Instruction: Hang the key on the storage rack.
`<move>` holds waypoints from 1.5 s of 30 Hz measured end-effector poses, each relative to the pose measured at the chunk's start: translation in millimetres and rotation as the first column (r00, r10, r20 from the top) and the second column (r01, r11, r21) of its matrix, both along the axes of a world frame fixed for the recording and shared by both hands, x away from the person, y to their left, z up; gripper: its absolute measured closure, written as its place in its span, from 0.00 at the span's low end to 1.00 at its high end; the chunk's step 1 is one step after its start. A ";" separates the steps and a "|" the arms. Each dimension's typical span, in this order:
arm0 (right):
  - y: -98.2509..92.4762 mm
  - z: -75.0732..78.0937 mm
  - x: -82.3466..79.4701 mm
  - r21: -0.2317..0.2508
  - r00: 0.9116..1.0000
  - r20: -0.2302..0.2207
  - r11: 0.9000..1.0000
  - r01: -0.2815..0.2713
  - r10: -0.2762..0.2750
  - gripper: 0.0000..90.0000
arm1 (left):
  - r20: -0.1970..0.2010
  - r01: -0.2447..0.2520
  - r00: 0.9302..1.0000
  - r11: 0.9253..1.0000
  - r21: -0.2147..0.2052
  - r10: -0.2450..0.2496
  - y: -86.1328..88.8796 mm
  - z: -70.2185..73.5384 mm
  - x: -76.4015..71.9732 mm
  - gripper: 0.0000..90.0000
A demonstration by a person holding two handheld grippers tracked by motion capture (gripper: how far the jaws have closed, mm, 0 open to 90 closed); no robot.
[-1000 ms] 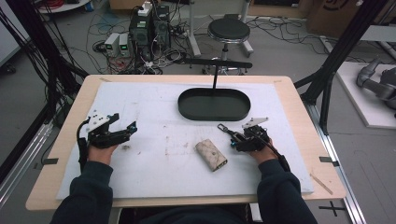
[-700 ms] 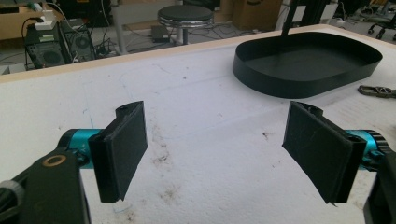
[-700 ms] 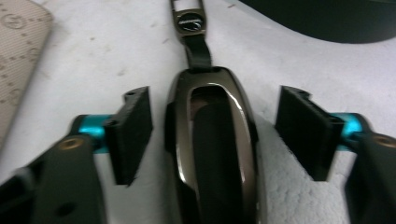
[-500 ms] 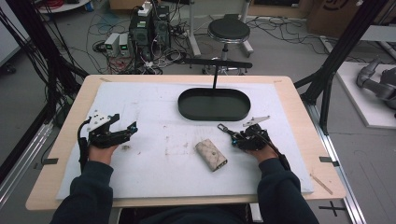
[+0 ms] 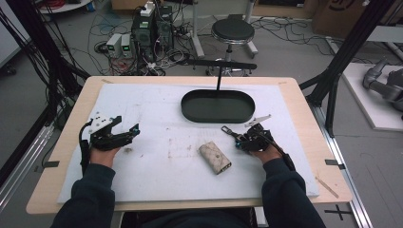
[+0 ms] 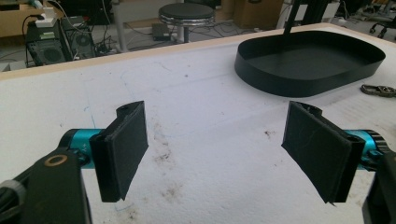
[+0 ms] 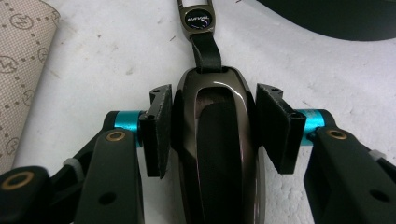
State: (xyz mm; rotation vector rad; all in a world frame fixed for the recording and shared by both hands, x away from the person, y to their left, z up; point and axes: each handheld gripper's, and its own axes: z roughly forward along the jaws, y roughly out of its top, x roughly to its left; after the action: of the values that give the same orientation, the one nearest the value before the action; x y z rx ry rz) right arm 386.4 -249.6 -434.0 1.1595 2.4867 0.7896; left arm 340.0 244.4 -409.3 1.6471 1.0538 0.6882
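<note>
A dark glossy key fob (image 7: 217, 140) with a leather strap and a metal clasp (image 7: 198, 18) lies on the white mat. My right gripper (image 7: 217, 126) is shut on its sides; the jaws have just been closing with the fob between them. In the high view the right gripper (image 5: 240, 141) rests right of centre, the clasp (image 5: 227, 129) pointing out to its left. My left gripper (image 5: 128, 133) sits at the left of the mat. In its own view the left gripper (image 6: 224, 149) is open over bare mat.
A beige patterned key pouch (image 5: 215, 157) lies between the hands, near the fob (image 7: 23, 56). A black oval tray (image 5: 217, 105) stands at the back centre of the mat (image 6: 308, 65), with a black post rising behind it. The table's wooden edge (image 5: 190, 204) runs along the front.
The right gripper's jaws have drawn in onto the key fob. Both hands have kept their places, and the pouch and tray have not moved.
</note>
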 end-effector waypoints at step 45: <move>-6.9 169.3 78.5 0.148 0.863 0.439 0.968 0.202 -0.248 0.56 | -0.010 0.001 1.000 1.000 0.003 -0.001 -0.7 -1.5 1.8 0.25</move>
State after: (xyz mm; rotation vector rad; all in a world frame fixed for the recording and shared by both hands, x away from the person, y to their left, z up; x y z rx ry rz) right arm 464.9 -256.5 -264.7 1.1156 1.9090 0.9908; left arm 341.8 243.7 -410.8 1.6551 1.0594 0.6824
